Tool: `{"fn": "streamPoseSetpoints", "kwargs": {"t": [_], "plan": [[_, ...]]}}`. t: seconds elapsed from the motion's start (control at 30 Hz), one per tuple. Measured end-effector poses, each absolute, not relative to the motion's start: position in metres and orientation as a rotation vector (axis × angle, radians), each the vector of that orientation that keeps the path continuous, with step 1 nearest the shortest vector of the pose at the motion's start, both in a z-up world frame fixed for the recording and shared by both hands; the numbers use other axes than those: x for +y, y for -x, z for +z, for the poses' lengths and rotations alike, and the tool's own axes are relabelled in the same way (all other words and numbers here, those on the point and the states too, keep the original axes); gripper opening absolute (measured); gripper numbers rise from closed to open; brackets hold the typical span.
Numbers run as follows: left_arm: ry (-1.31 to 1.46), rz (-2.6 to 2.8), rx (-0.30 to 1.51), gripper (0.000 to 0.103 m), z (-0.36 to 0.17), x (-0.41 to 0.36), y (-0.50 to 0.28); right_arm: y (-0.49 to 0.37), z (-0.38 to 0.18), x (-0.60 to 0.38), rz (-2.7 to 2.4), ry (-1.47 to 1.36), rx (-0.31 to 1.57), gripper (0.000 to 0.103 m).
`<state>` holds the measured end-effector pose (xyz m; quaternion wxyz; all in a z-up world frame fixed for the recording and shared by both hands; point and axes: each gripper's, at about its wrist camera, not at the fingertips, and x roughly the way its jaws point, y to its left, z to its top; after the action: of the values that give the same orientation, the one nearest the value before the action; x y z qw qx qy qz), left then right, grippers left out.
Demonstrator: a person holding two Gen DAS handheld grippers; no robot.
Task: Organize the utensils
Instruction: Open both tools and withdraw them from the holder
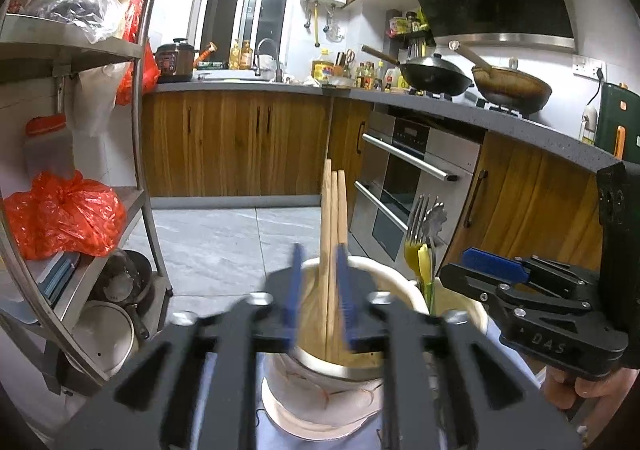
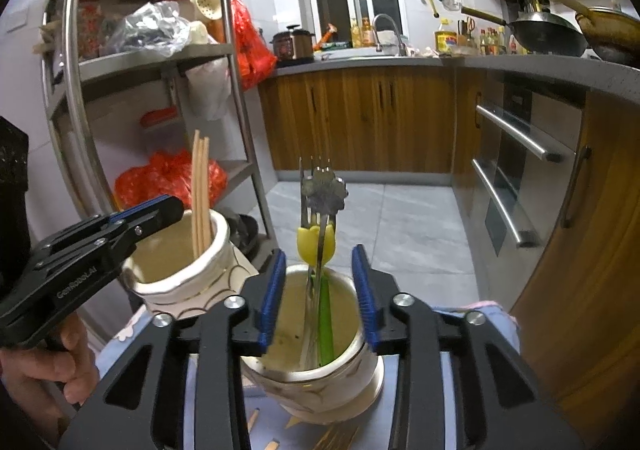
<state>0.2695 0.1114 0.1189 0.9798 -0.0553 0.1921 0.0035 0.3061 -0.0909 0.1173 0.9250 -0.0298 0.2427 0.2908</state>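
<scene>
Chopsticks (image 1: 332, 250) upright in cup (image 1: 400, 286), fork (image 2: 312, 234) in cup (image 2: 360, 374)

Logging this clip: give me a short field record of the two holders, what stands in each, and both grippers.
setting: home kitchen, holders on a cloth-covered surface
left holder: white ceramic, holds wooden chopsticks standing upright
right holder: white ceramic, holds a metal fork and a yellow-and-green utensil
left gripper: open, pads either side of the chopsticks, not pressing
right gripper: open above the right holder, nothing between pads
loose items: more chopsticks lying in front of the right holder
</scene>
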Motion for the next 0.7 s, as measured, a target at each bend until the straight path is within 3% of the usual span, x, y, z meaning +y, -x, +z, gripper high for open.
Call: {"fn": "streamPoseSetpoints", "kwargs": {"t": [0.07,0.17,0.23,0.33,0.5,0.7], "plan": [[0.107,0.011,0.366,0.044,0.123,0.111,-0.265,-0.305,0.119,-0.093,0.597,0.06,0.491,0.046],[0.099,0.026,0.345,0.047,0.13,0.11,-0.258,-0.301,0.122,-0.097,0.594,0.06,0.473,0.059],[0.102,0.032,0.335,0.053,0.133,0.112,-0.254,-0.3,0.124,-0.1,0.592,0.062,0.465,0.066],[0.098,0.041,0.333,0.061,0.134,0.113,-0.247,-0.296,0.126,-0.105,0.587,0.068,0.454,0.072],[0.098,0.054,0.328,0.084,0.133,0.114,-0.236,-0.289,0.129,-0.113,0.58,0.073,0.436,0.083],[0.099,0.06,0.319,0.096,0.135,0.111,-0.221,-0.278,0.123,-0.121,0.567,0.097,0.437,0.092]]}}
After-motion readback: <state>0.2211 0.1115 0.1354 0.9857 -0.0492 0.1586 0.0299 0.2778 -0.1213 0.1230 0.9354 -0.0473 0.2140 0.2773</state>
